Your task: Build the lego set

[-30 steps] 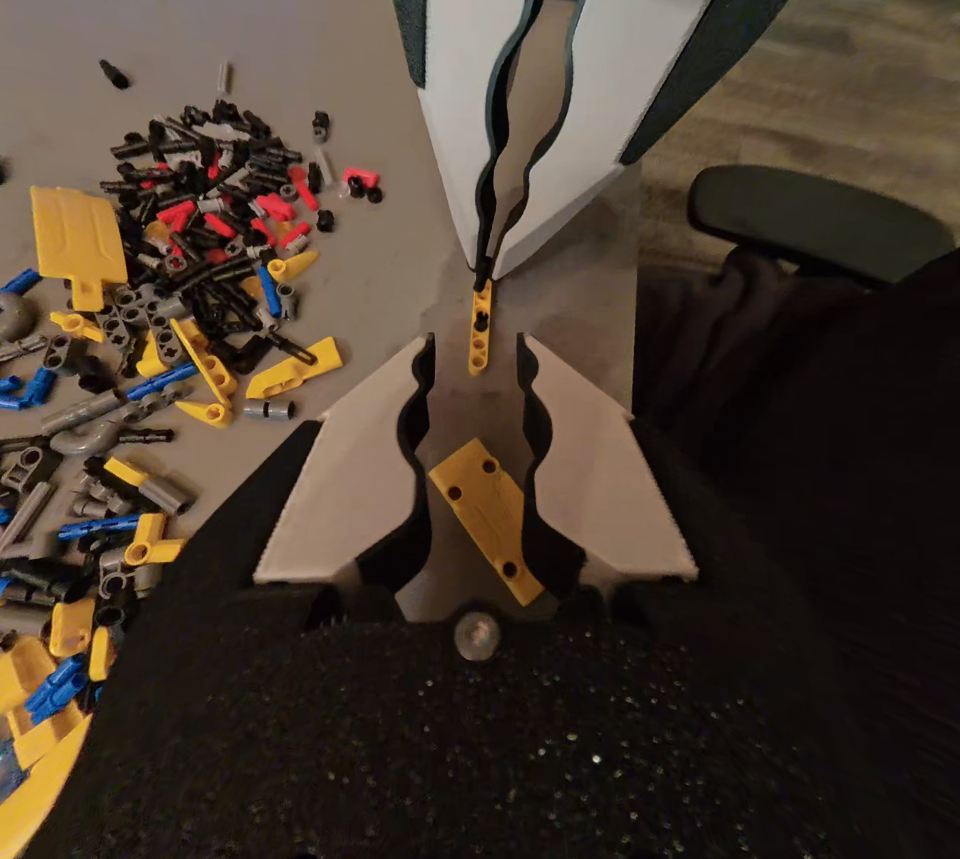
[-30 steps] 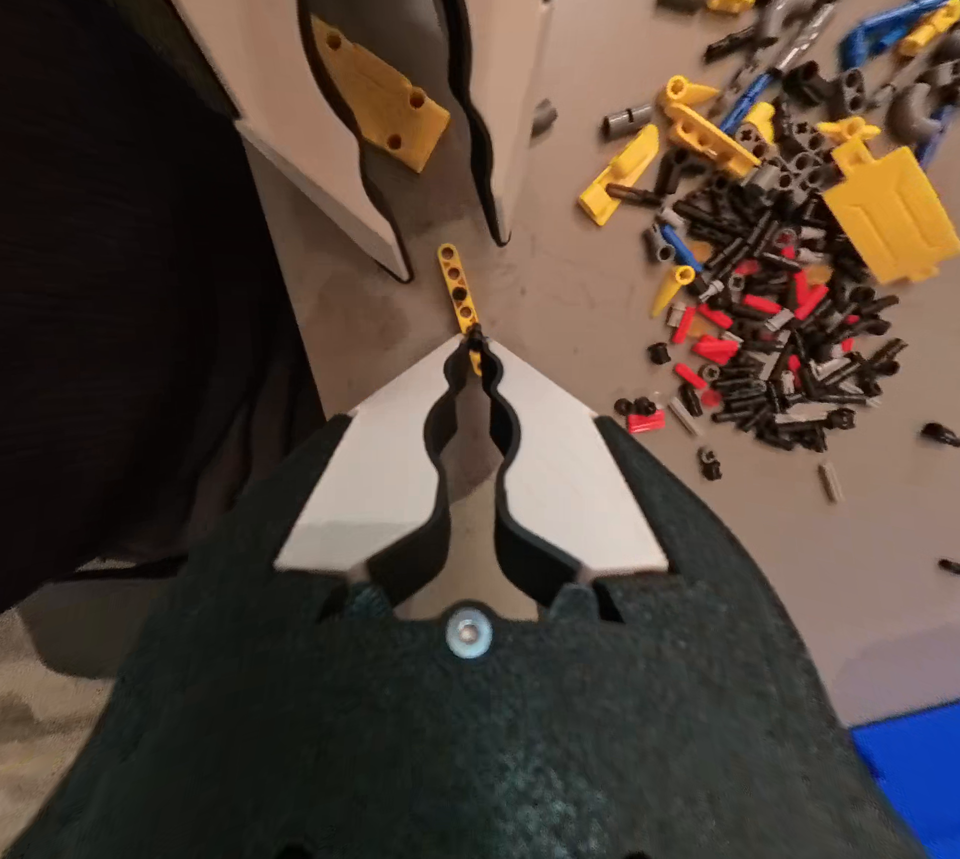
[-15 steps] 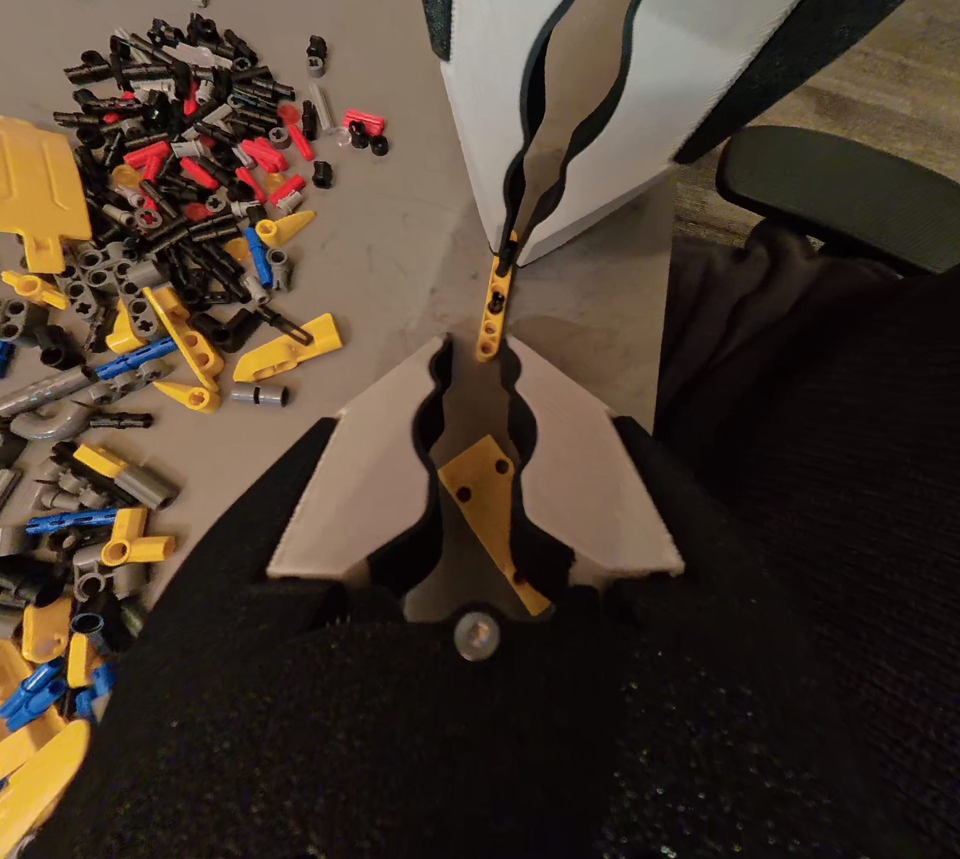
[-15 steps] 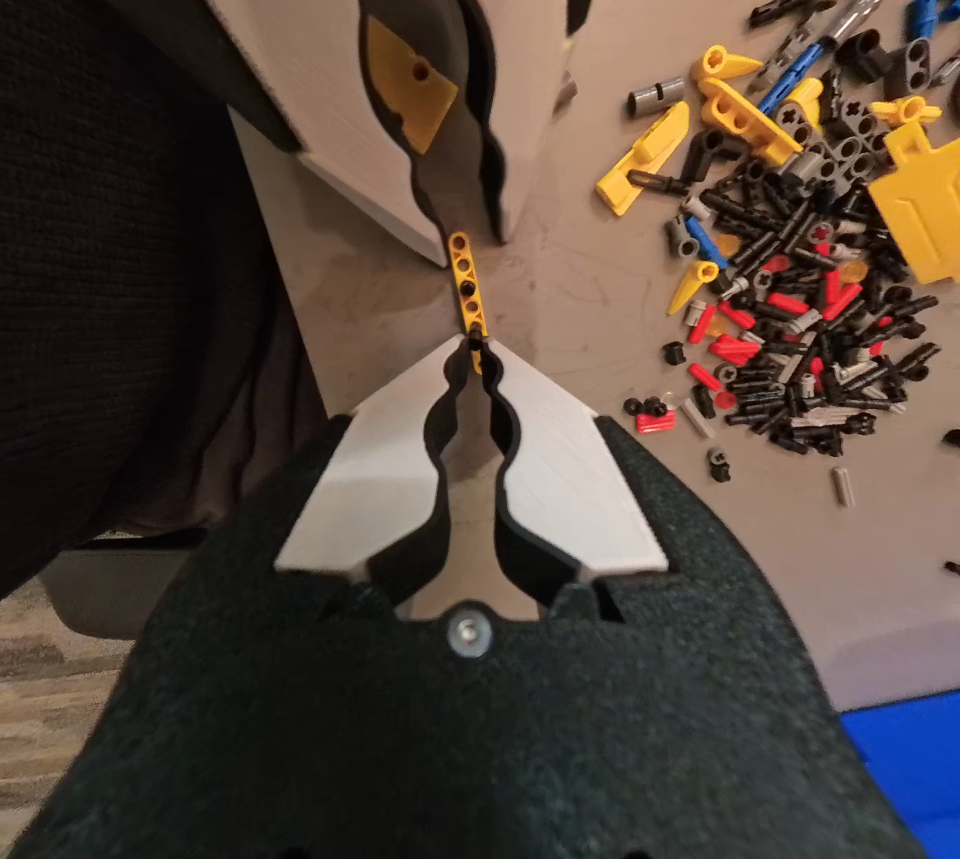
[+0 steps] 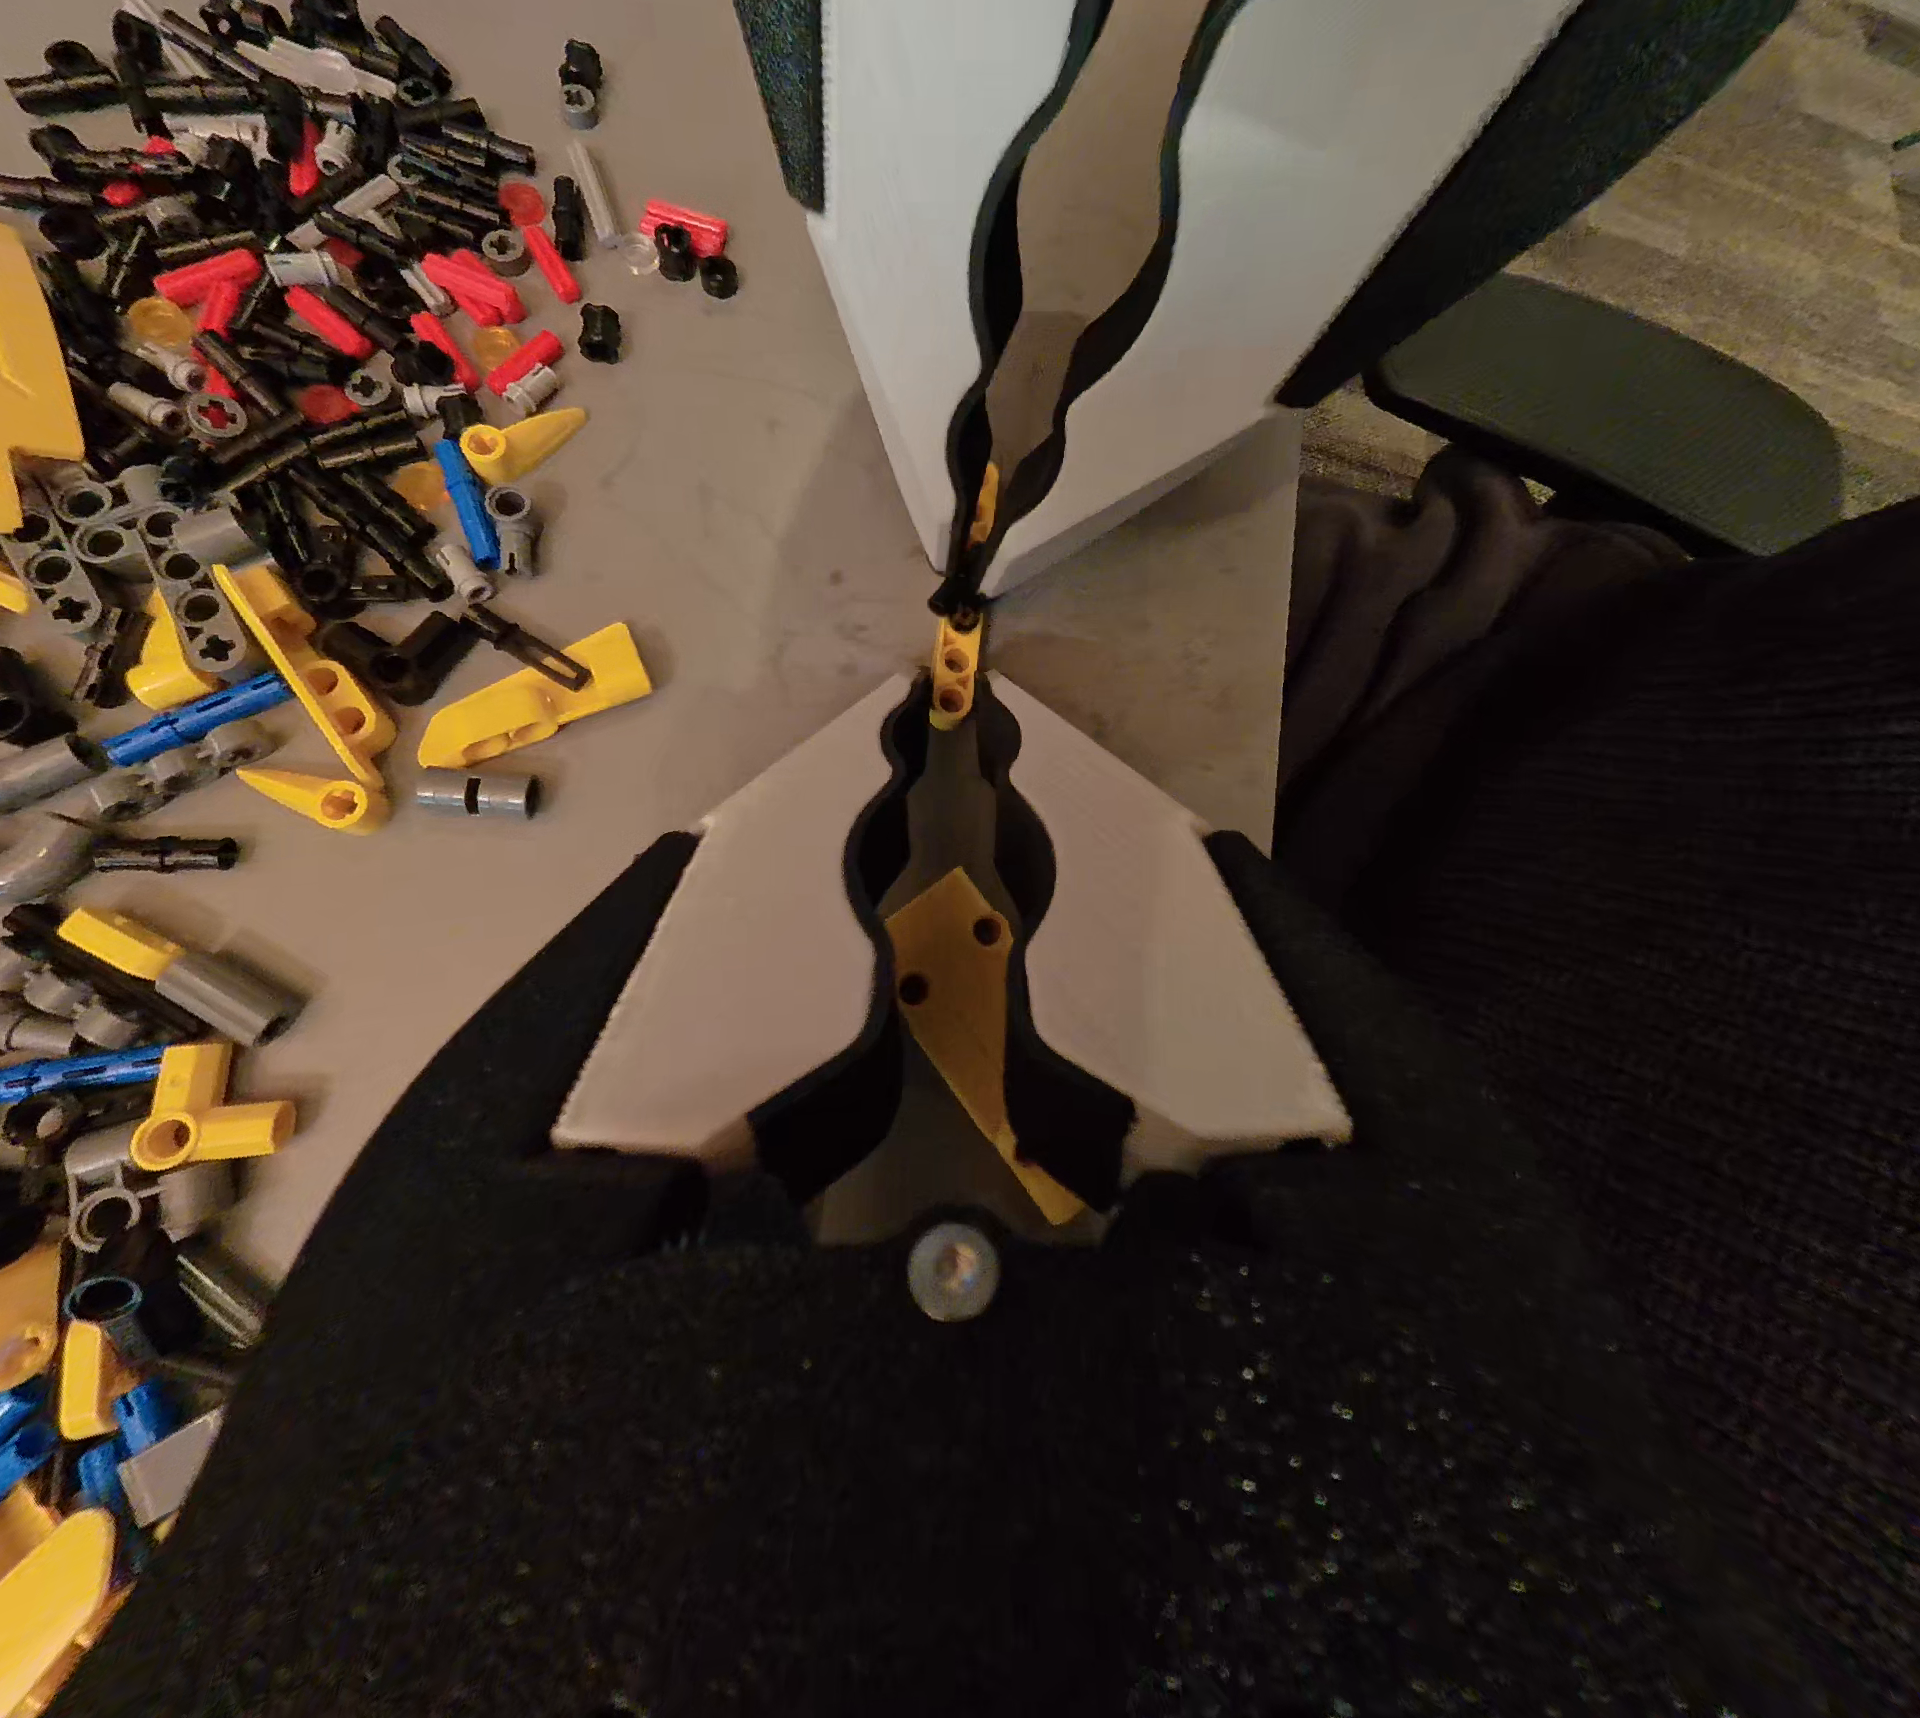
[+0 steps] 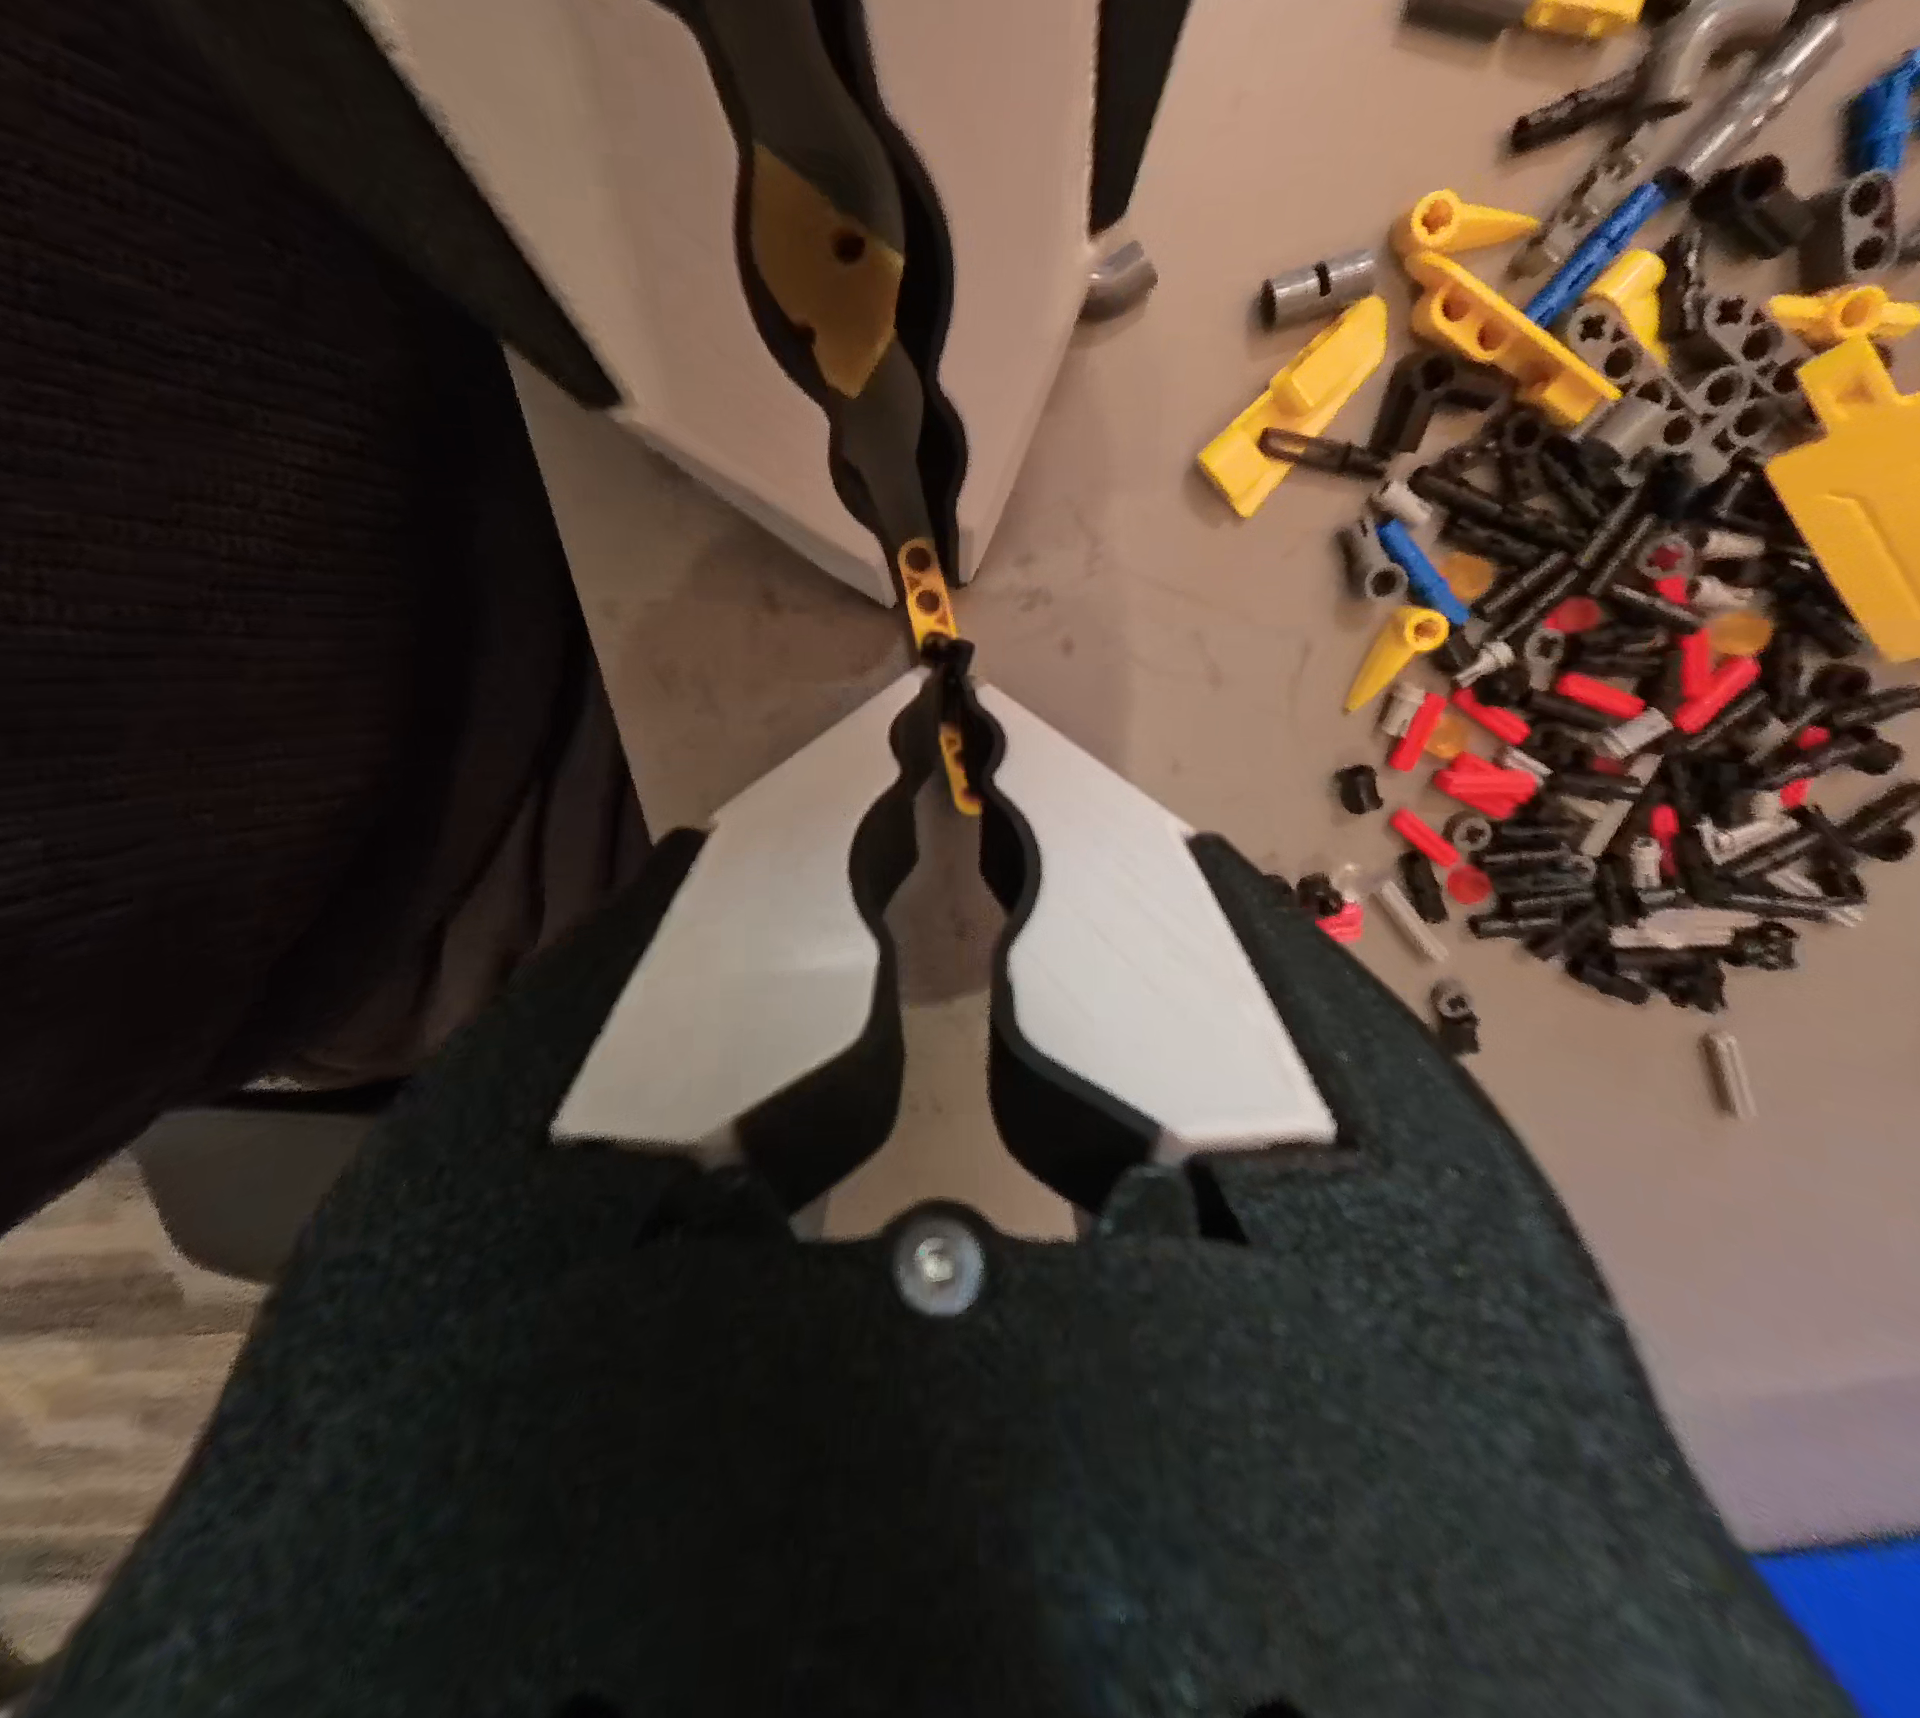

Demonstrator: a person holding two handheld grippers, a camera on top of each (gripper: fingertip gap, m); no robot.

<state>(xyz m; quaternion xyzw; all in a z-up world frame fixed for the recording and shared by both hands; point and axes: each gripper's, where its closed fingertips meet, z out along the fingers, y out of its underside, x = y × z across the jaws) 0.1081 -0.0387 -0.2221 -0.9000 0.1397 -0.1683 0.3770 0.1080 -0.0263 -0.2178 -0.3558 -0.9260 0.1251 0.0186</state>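
My right gripper (image 6: 948, 681) is shut on one end of a thin yellow beam with holes (image 6: 925, 593). A black pin (image 6: 948, 652) sits in the beam just past its tips. My left gripper (image 5: 954, 686) faces it tip to tip, with its fingers closed around the beam's other end (image 5: 954, 666). Both are low over the grey table (image 5: 727, 525), near its edge. The right gripper shows at the top of the left wrist view (image 5: 966, 593), and the left gripper at the top of the right wrist view (image 6: 928, 582). A flat yellow panel with holes (image 5: 951, 972) shows in the gap between the left fingers.
A pile of small black, red, grey, blue and yellow building parts (image 5: 291, 338) covers the table to the left gripper's left. A large yellow panel (image 6: 1860, 525) lies in it. A black chair armrest (image 5: 1621, 411) and a person's dark clothing (image 5: 1610, 837) are past the table edge. Only a small space, under 4 cm, lies between the two pairs of fingers.
The left gripper's fingers have closed from wide open onto the free end of the beam. The two grippers have come closer together, tip to tip. The right gripper still holds the beam.
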